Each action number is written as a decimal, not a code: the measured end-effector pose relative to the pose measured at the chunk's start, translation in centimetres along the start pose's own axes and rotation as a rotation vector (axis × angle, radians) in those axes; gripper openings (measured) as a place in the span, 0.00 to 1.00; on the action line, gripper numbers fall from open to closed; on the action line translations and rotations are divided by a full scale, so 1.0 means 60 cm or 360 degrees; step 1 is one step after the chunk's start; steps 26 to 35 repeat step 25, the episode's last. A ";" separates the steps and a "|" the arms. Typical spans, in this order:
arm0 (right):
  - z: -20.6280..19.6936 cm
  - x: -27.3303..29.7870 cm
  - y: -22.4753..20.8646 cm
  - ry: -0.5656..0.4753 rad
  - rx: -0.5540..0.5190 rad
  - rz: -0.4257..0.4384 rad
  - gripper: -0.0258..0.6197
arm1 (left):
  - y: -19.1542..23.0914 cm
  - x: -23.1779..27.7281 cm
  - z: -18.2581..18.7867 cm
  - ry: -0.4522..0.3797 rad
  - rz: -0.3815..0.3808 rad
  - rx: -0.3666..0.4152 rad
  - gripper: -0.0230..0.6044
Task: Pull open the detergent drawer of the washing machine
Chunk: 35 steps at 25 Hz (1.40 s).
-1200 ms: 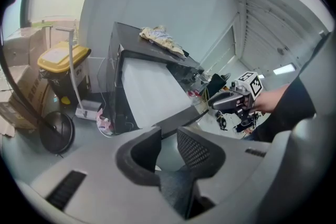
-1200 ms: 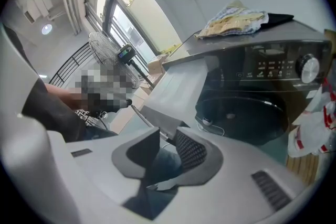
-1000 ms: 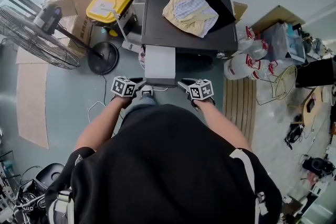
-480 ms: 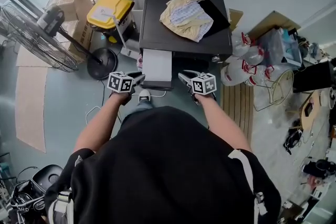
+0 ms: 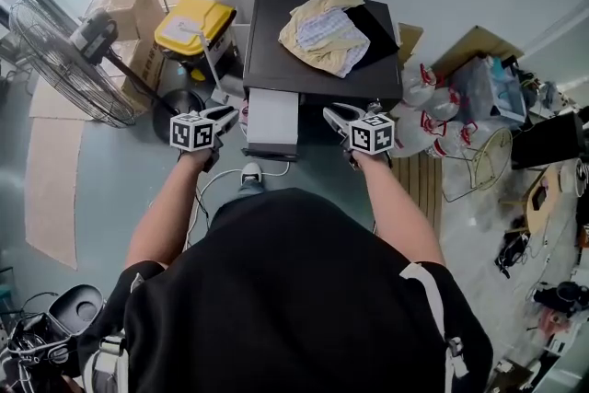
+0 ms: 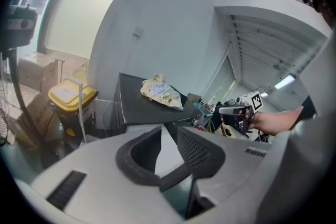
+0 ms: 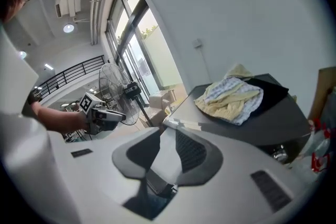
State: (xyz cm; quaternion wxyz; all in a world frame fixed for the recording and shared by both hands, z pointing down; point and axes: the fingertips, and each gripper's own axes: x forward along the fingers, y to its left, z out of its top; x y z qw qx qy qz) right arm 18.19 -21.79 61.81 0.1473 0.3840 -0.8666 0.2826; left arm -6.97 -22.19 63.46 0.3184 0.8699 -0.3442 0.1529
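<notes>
detergent drawer (image 5: 273, 117), centre frame, jutting out; left gripper (image 5: 225, 114) and right gripper (image 5: 334, 116) being held either side, jaws apart, empty.

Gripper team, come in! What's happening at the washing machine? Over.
Left gripper and right gripper open, empty. White detergent drawer sticks out of the dark grey washing machine, between them. Crumpled yellow clothes lie on top, clear of it.

We see the room evenly and brightly lit from above, with only soft, faint shadows on the floor (image 5: 110, 179). Daylight floods through the tall windows (image 7: 137, 55), washing them pale, and a ceiling lamp (image 7: 69, 28) flares white. Both gripper views bulge, curve straight lines and darken to black at their corners.
</notes>
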 end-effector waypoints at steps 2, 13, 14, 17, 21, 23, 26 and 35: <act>0.025 -0.009 0.003 -0.0040 -0.0026 0.0002 0.18 | -0.004 -0.006 0.012 -0.0020 0.0005 0.0003 0.19; 0.116 -0.065 0.012 -0.0183 -0.0154 -0.0026 0.18 | -0.062 -0.014 0.066 -0.0087 -0.0053 0.0105 0.19; 0.118 -0.069 0.015 -0.0192 -0.0154 -0.0028 0.18 | -0.062 -0.016 0.068 -0.0091 -0.0050 0.0112 0.19; 0.123 -0.078 0.022 -0.0227 -0.0150 -0.0035 0.18 | -0.063 -0.023 0.072 -0.0112 -0.0044 0.0123 0.19; 0.129 -0.088 0.026 -0.0259 -0.0152 -0.0042 0.18 | -0.061 -0.029 0.079 -0.0144 -0.0038 0.0108 0.19; 0.129 -0.092 0.028 -0.0265 -0.0155 -0.0045 0.18 | -0.060 -0.035 0.079 -0.0154 -0.0029 0.0105 0.19; 0.129 -0.096 0.030 -0.0271 -0.0156 -0.0049 0.18 | -0.060 -0.041 0.079 -0.0161 -0.0021 0.0105 0.19; 0.129 -0.096 0.030 -0.0271 -0.0156 -0.0049 0.18 | -0.060 -0.041 0.079 -0.0161 -0.0021 0.0105 0.19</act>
